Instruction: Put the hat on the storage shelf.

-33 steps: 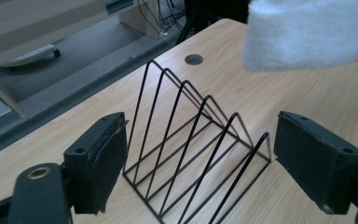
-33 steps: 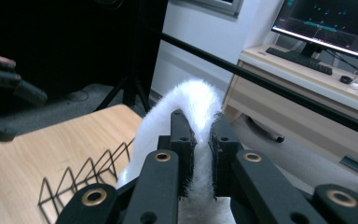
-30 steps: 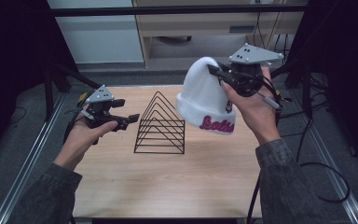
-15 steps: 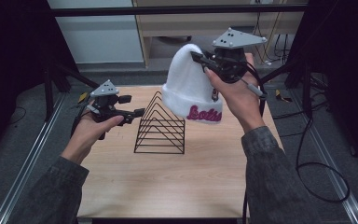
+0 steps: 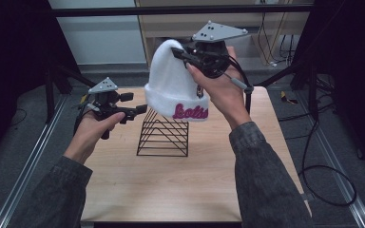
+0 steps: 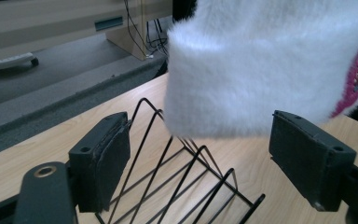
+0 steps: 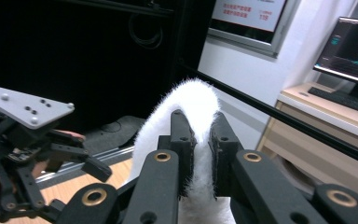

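We start at the right gripper (image 7: pixel 198 140), whose two black pads (image 7: pixel 182 140) are clenched on the crown of a white fluffy beanie (image 7: pixel 186 112); in the right gripper view the fabric is pinched flat between them and bulges above the tips. In the high view this same right gripper (image 5: pixel 183 53) holds the beanie (image 5: pixel 171 85) up in the air by its top, so that the hat hangs with its folded cuff lowest and the pink lettering (image 5: pixel 190 113) on the cuff facing the person. We note that the cuff hangs just above the peak of a black wire rack (image 5: pixel 164 137), a triangular frame standing upright on the wooden table (image 5: pixel 171 190); whether cuff and peak touch we cannot tell. The left gripper (image 5: pixel 140 111) is released: in the left gripper view its pads (image 6: pixel 109 163) stand well apart with nothing pressed between them, though the jaws have just been opening a little. Between and beyond those pads we see the beanie's cuff (image 6: pixel 242 88) hanging close in front and the rack's wires (image 6: pixel 177 182) below it. In the high view the left gripper is held level beside the rack's left side, tips pointing toward the cuff's lower edge, near it but apart.
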The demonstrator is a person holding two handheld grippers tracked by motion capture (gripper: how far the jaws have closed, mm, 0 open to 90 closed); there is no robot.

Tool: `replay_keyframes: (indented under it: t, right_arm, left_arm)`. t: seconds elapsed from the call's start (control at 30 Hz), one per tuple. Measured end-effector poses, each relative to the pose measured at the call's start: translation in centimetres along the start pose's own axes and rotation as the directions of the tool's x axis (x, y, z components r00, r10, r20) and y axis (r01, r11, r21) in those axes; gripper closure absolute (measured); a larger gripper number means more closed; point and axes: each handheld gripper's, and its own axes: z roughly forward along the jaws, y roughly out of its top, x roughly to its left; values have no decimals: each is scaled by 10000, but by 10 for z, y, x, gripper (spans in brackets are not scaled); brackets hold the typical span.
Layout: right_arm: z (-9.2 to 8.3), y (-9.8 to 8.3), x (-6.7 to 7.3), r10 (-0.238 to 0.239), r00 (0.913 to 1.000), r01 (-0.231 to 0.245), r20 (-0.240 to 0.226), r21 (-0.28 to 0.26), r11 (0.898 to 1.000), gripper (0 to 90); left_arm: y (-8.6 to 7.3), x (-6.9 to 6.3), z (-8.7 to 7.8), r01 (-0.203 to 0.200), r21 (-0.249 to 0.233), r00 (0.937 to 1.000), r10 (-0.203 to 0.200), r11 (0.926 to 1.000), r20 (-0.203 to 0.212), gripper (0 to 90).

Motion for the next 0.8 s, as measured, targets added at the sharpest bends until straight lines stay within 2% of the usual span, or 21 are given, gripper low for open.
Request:
replay_keyframes:
  t: [0.17,0.23,0.3,0.4,0.5,0.63,0.7,0.8]
  right_arm:
    - [9,3,9,-144,9992,147,-378,77,9999,834]
    - [13,3,12,-152,9986,156,-497,76,9998,833]
    - [16,3,15,-140,9977,142,-656,36,9999,834]
    - [20,3,19,-207,9965,216,-812,94,9997,834]
    - [24,3,21,-276,9957,288,-884,128,9995,833]
    - [27,3,22,-277,9950,292,-955,140,9995,833]
    - [28,2,21,-262,9950,280,-962,175,9995,833]
    - [28,1,18,-181,9953,197,-948,151,9997,833]
  left_arm:
    - [1,1,-1,-72,-25,10000,72,10000,-16,216]
    - [0,0,0,-169,49,9999,169,9998,24,234]
    - [0,-1,0,-313,152,9994,316,9994,-168,248]
    - [-1,0,0,-290,234,9995,294,9993,-134,280]
    - [-1,-1,0,-376,386,9993,375,9985,42,405]
    - [-2,-1,0,-569,626,9984,570,9964,14,645]
    - [-2,-2,0,-618,650,9981,621,9960,-21,708]
    - [-2,-2,-1,-653,567,9978,657,9963,-53,751]
